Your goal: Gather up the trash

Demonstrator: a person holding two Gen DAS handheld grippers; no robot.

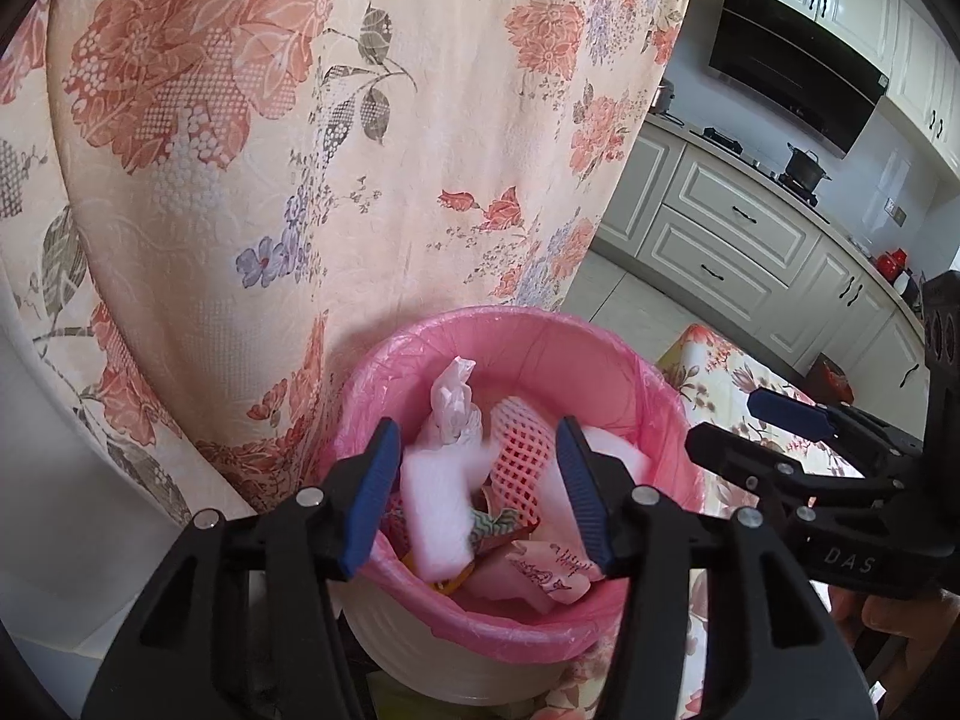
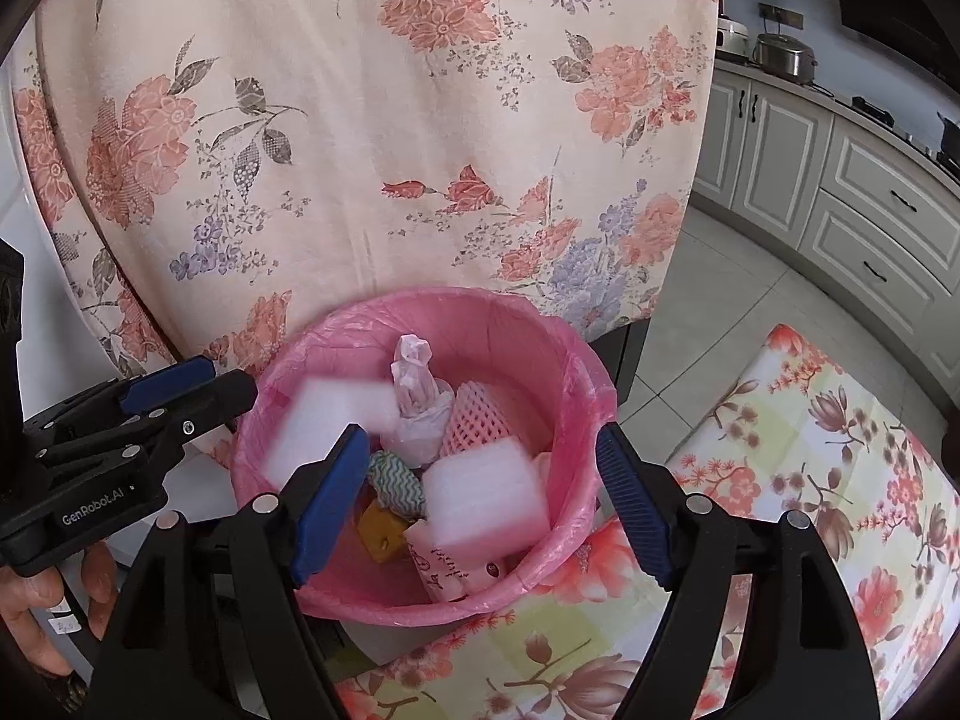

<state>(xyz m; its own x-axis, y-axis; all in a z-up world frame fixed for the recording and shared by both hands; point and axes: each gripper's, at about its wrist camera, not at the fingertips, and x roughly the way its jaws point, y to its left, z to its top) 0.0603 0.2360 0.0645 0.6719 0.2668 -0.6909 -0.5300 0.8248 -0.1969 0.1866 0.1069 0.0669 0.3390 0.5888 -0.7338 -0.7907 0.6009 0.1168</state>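
We see chair seat [image 2: 840, 480] with flower cushion – pink bin [image 2: 558, 360] sits on its near edge, close by hanging flower cloth [image 2: 360, 120]. Bin lined with pink bag, full of trash: white foam blocks [image 2: 486, 492], pink net sleeve [image 2: 474, 420], crumpled white bag [image 2: 414, 384], printed wrapper. Grey tile floor [image 2: 720, 312] under chair – we see it run to kitchen cupboards [image 2: 870, 210].

Pink liner [image 2: 540, 324], peach floral cloth [image 2: 360, 120], white foam block [image 2: 486, 495], possibly yellow scrap [image 2: 379, 534].
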